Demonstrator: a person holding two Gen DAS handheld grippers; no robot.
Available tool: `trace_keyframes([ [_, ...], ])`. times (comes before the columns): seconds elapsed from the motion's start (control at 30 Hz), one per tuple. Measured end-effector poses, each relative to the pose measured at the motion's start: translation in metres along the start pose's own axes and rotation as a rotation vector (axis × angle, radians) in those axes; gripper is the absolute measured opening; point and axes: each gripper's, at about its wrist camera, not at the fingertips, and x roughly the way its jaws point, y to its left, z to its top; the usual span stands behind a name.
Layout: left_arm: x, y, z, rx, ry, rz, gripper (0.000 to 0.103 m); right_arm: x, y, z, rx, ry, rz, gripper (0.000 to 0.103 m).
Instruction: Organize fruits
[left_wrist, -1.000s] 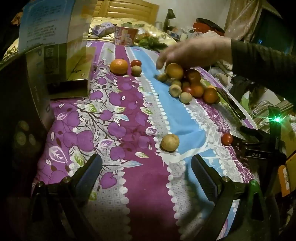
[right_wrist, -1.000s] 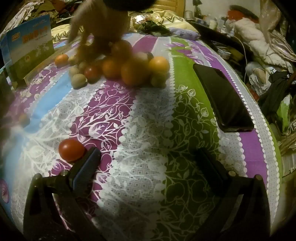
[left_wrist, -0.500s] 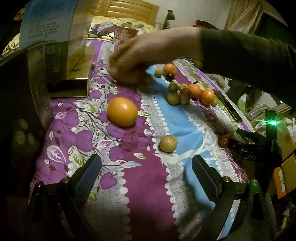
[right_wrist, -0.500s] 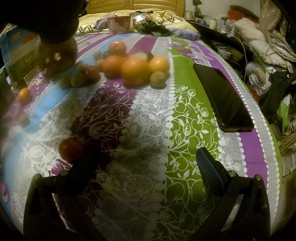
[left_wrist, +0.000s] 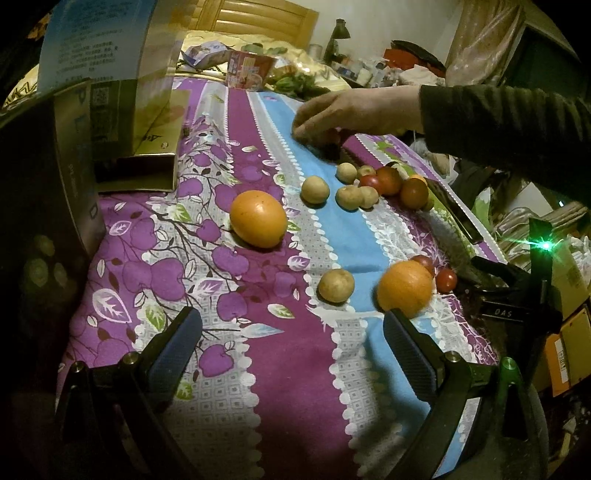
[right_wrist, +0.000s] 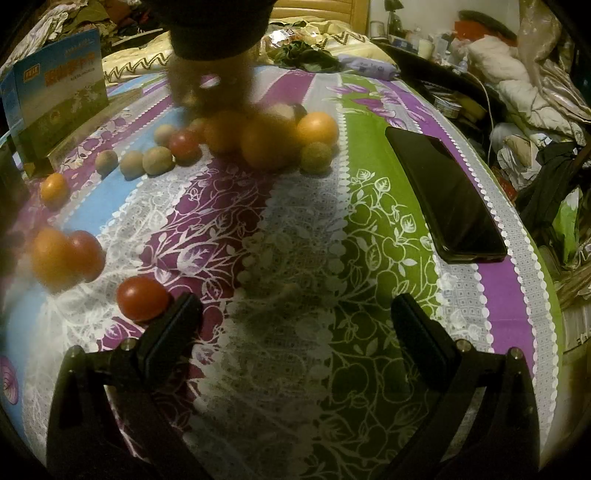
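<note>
Cluttered and dim, the bedroom frames a bed spread with a striped floral sheet (left_wrist: 258, 387) where fruit lies scattered. Both grippers sit low over the cloth, jaws spread wide and holding nothing. A bare hand (left_wrist: 354, 107) in a dark sleeve reaches over the far cluster (left_wrist: 384, 184) of small tan and red fruits, fingers bent down among them; its own grip cannot be made out.

Ahead of the left gripper (left_wrist: 291, 347), a small tan fruit (left_wrist: 336, 285) lies slightly right of centre, with an orange (left_wrist: 404, 290) just beside the right finger's tip. A larger orange (left_wrist: 258, 218) rests further out to the left, on the purple stripe. All are round, so no axis matters for the approach.

From the right gripper (right_wrist: 295, 321), a red tomato (right_wrist: 142, 299) sits touching or nearly touching the left finger's outer edge, outside the gap. A blurred orange and red pair (right_wrist: 64, 258) lies further left. The main heap (right_wrist: 266, 140) stands well ahead, under the hand.

The left gripper looks nearer to a clean pick: the tan fruit is almost in line with its opening. The right would have to shift left for the tomato.

A phone (right_wrist: 447, 195) lies on the green stripe. An open box (left_wrist: 110, 122) stands at the left; no fruit shows in it.
</note>
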Motion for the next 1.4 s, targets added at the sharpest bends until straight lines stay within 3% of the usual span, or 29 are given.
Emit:
trace_keyframes([
  [0.3,-0.002,0.003,0.001,-0.012,-0.006,-0.020,0.100,0.000,0.000,0.000,0.000,0.000,0.000,0.103],
  [0.73,0.001,-0.002,0.002,0.003,0.016,0.006,0.100,0.001,-0.002,0.001,0.000,0.001,-0.001,0.103],
  [0.97,-0.011,0.003,-0.002,-0.057,0.005,0.015,0.100,0.000,-0.001,-0.001,-0.002,0.002,-0.003,0.103],
  [1.17,-0.013,-0.013,0.000,-0.011,0.037,0.050,0.100,0.000,-0.001,-0.001,-0.002,0.001,-0.003,0.103],
  [1.27,-0.017,-0.022,0.014,0.029,-0.005,0.056,0.100,-0.001,0.000,-0.001,-0.004,0.001,-0.007,0.103],
  [1.33,-0.013,-0.021,0.024,0.022,-0.019,0.037,0.097,-0.002,0.001,-0.002,-0.006,0.000,-0.010,0.103],
  [1.4,0.000,-0.021,0.033,0.055,0.005,0.006,0.084,-0.002,0.003,-0.002,-0.009,0.007,-0.014,0.103],
])
